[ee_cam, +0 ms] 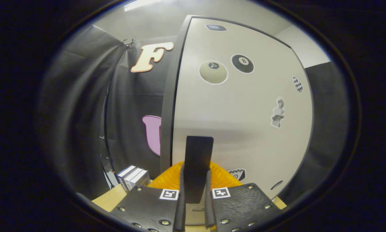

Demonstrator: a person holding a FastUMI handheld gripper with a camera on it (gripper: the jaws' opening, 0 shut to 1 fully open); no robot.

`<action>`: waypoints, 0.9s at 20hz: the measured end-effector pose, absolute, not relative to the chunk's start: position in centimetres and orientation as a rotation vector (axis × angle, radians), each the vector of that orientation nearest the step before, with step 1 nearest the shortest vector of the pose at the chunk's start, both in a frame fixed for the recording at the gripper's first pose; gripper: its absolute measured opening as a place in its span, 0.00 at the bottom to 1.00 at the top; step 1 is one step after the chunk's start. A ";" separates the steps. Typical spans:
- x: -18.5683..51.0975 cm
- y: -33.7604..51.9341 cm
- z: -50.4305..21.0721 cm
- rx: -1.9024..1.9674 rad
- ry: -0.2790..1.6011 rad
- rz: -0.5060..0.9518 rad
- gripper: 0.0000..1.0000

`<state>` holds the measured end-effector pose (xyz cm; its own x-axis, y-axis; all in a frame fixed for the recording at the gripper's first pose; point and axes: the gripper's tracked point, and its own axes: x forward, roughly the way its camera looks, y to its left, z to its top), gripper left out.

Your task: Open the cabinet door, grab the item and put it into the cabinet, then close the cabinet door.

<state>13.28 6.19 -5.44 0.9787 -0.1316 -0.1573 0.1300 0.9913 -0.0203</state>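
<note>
While jaws (195, 190) clamp it, handle (197, 161) fronts the cabinet door (244, 129).

Black cloth wall (83, 106) behind a wooden tabletop (110, 199); pale wall (304, 48) above; possibly a ceiling light (141, 4).

Readable marks on the cabinet door

The white flat cabinet door (244, 106), just ahead of the gripper, carries a round black billiard-ball sticker (242, 63) reading 8; the marking on the cream ball sticker (213, 72) beside it is too small to read.
</note>
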 end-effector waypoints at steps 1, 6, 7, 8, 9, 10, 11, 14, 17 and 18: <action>13.2 6.2 -5.4 -0.006 0.164 -0.124 0.23; 12.9 6.1 -5.5 0.003 0.163 -0.102 0.09; 12.7 6.1 -5.5 0.003 0.167 -0.096 0.09; 12.4 6.1 -5.4 0.003 0.167 -0.089 0.09; 12.0 6.2 -5.2 0.002 0.165 -0.083 0.09; 11.5 6.3 -5.1 -0.002 0.170 -0.076 0.09; 11.0 6.3 -4.9 -0.004 0.167 -0.069 0.09; 9.3 5.9 -4.7 -0.004 0.175 -0.046 0.09; 8.1 5.4 -4.5 -0.012 0.183 -0.028 0.09; 7.6 5.4 -4.5 -0.011 0.184 -0.022 0.09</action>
